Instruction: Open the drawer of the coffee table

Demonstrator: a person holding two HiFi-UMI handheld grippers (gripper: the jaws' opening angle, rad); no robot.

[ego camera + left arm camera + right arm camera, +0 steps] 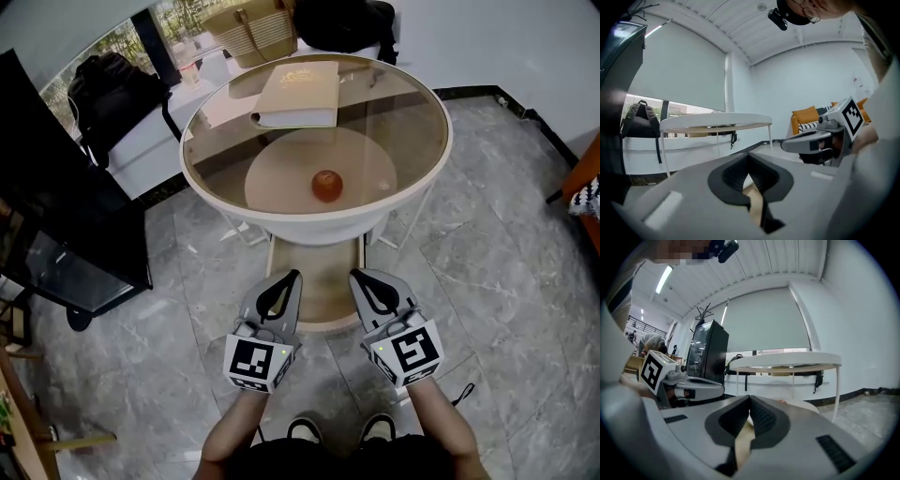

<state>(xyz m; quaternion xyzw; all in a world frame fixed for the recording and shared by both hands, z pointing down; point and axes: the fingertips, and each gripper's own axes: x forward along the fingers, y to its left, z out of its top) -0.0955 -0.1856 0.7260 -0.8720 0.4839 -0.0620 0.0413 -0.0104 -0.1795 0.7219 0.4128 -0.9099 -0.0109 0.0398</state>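
Note:
The round coffee table (pixel 309 228) has a glass top and a white rim. Its pale wooden drawer (pixel 325 281) stands pulled out toward me from under the front edge, and its inside looks bare. My left gripper (pixel 292 277) hovers over the drawer's left side, shut with nothing between its pads. My right gripper (pixel 356 275) is beside it over the right side, also shut and empty. In the left gripper view the left gripper (pixel 749 157) shows its tips meeting, with the right gripper (pixel 806 140) alongside. In the right gripper view the right gripper (pixel 750 399) has its tips together.
A cream book (pixel 300 94) lies on the glass, and a red round fruit (pixel 326 185) sits on the shelf beneath. A black cabinet (pixel 56 216) stands at left and an orange chair (pixel 586 183) at right. Bags (pixel 251 33) rest on a white bench behind.

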